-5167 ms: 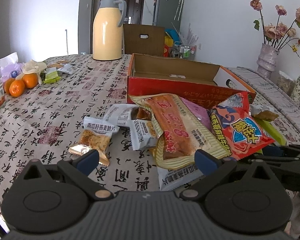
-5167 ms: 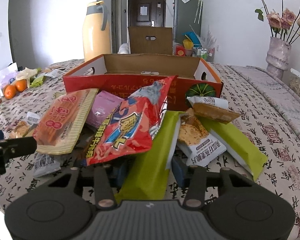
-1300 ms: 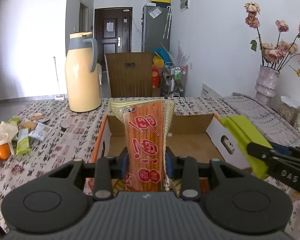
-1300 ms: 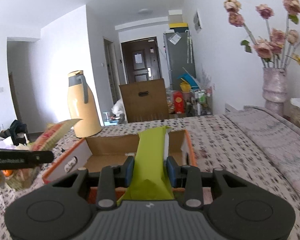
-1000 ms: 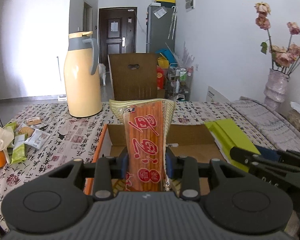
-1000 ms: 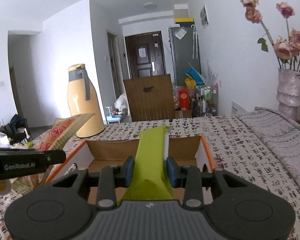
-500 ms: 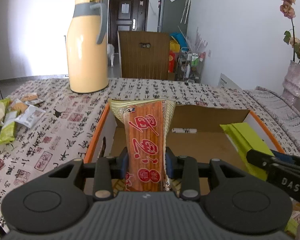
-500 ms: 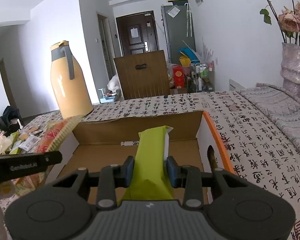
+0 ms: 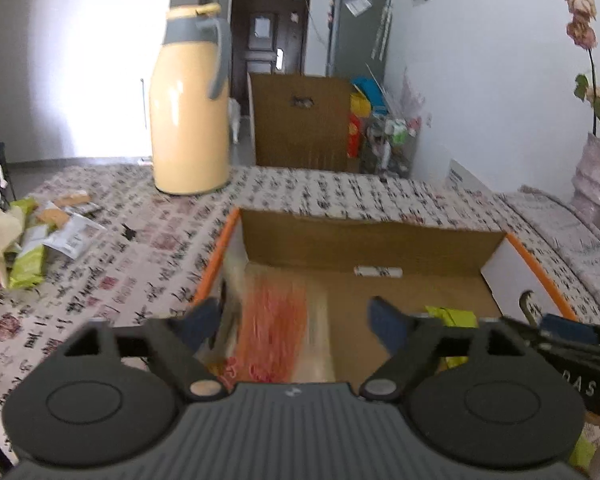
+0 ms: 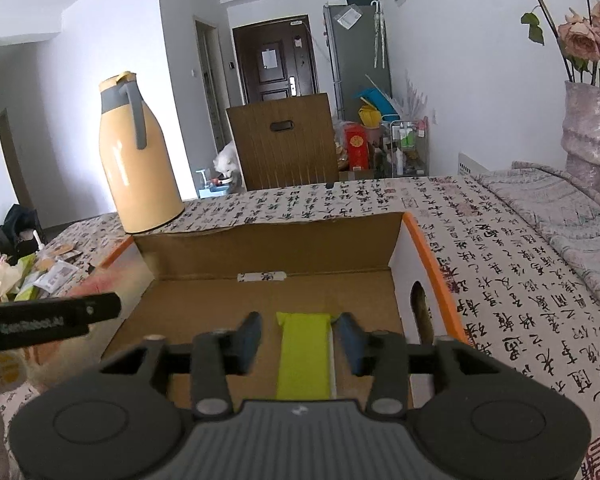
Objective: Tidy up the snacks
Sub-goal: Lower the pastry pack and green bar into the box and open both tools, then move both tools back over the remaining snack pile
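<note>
An open cardboard box (image 9: 372,240) with orange edges sits on the patterned tablecloth. My left gripper (image 9: 292,316) hangs over its near left part, jaws opening wide. The orange-and-yellow snack packet (image 9: 276,324) shows blurred between the fingers, touching neither pad, dropping into the box. My right gripper (image 10: 298,336) is over the box's near right part (image 10: 420,248), jaws opening. The green snack packet (image 10: 304,356) lies between its fingers, clear of both pads, on the box floor. The green packet (image 9: 452,314) also shows at the right in the left wrist view.
A tall yellow thermos (image 9: 190,108) stands on the table beyond the box. Small snack packets (image 9: 56,228) and oranges lie at the far left. A vase of dried flowers (image 10: 588,128) stands at the right, a brown chair back (image 10: 284,140) behind the table.
Both grippers have opened and let go of their packets. The orange packet has slipped down from upright between the left fingers; the green packet has dropped flat in the box.
</note>
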`<state>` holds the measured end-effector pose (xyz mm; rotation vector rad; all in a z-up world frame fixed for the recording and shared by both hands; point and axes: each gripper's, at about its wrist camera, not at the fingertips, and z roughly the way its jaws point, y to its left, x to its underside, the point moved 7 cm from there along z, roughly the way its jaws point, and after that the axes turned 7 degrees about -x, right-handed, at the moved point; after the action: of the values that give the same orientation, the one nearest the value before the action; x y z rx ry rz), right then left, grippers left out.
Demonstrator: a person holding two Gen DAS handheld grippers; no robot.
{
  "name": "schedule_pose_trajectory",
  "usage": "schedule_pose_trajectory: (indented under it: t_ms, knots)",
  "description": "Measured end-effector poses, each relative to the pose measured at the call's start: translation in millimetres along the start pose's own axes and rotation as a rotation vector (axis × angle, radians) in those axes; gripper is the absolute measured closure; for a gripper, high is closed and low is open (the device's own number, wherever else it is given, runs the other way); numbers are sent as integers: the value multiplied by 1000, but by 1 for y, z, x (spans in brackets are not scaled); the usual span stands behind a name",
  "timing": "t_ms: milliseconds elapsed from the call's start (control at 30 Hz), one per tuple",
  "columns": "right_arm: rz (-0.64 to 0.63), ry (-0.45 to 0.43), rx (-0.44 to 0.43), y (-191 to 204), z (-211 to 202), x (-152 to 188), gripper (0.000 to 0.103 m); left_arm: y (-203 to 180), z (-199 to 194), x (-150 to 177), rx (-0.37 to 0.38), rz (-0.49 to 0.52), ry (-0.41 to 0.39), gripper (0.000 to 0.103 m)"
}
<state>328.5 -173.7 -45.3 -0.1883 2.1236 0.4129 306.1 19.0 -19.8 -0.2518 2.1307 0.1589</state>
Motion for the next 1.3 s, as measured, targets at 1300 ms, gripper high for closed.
schedule_pose_trajectory:
  t_ms: [1300]
  knots:
    - [-48,-101,53,8,-142,55,0,31,-135,37,59,11,-125,0]
